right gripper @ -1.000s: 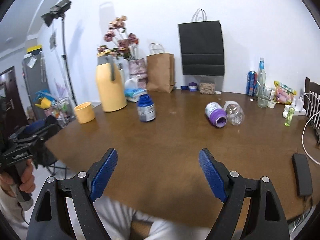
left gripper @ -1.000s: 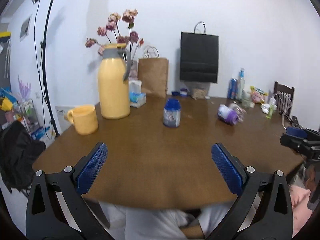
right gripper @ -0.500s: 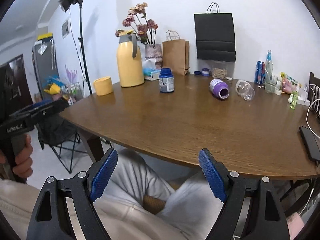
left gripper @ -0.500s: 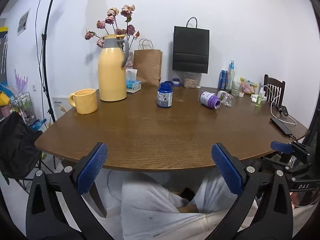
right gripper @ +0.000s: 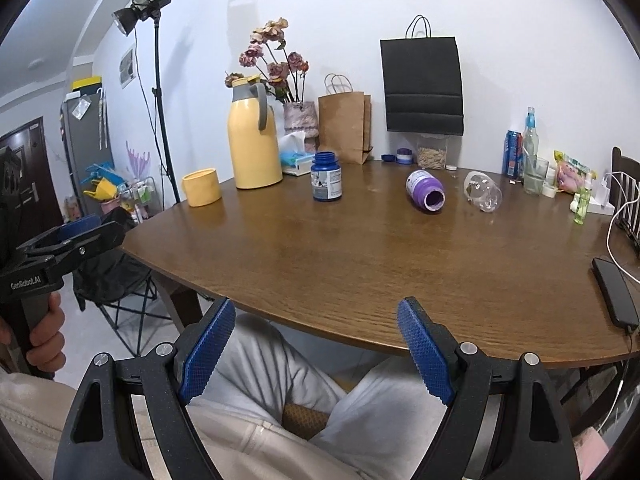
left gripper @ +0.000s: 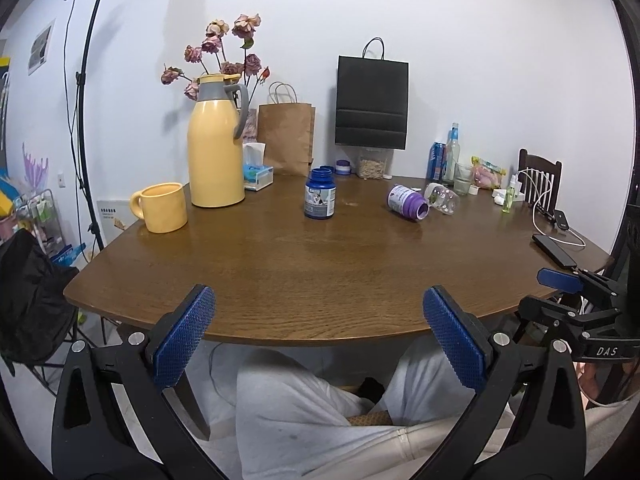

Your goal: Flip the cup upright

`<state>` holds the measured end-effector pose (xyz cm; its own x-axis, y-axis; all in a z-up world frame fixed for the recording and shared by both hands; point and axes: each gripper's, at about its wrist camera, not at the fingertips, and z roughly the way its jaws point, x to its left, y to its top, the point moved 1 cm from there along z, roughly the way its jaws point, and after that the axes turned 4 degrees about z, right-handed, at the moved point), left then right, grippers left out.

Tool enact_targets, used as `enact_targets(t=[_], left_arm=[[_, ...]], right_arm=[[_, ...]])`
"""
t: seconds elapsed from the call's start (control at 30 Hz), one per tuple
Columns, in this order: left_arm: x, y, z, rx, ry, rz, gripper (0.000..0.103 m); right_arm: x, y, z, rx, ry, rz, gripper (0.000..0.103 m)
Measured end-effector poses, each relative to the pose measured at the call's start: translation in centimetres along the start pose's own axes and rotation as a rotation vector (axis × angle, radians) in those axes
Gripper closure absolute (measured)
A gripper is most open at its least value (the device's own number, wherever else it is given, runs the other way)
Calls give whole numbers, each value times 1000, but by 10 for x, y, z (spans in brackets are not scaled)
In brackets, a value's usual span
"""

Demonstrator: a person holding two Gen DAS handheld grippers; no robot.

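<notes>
Hovering off the near edge of the wooden table (left gripper: 320, 280), above the person's lap, the left gripper (left gripper: 320, 334) holds its blue pads wide apart around nothing. The right gripper (right gripper: 312, 350) does the same, jaws spread and bare. Farther in, a blue bottle (left gripper: 320, 194) stands upright at twelve o'clock. The purple cup (left gripper: 408, 203) lies on its side at one o'clock, mouth toward the camera, with a clear plastic bottle (left gripper: 442, 200) toppled just beside it. At ten o'clock sit a yellow mug (left gripper: 162, 208) and a yellow thermos jug (left gripper: 216, 140).
</notes>
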<state>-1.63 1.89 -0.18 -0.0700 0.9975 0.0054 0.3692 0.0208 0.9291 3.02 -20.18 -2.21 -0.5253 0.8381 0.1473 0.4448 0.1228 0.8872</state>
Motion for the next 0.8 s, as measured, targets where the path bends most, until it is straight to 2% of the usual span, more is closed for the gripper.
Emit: enact_targets(t=[0.8], left_arm=[[6,-3,2,11,-8,-21,0]], right_arm=[[-1,1,1,2,-2,5,15]])
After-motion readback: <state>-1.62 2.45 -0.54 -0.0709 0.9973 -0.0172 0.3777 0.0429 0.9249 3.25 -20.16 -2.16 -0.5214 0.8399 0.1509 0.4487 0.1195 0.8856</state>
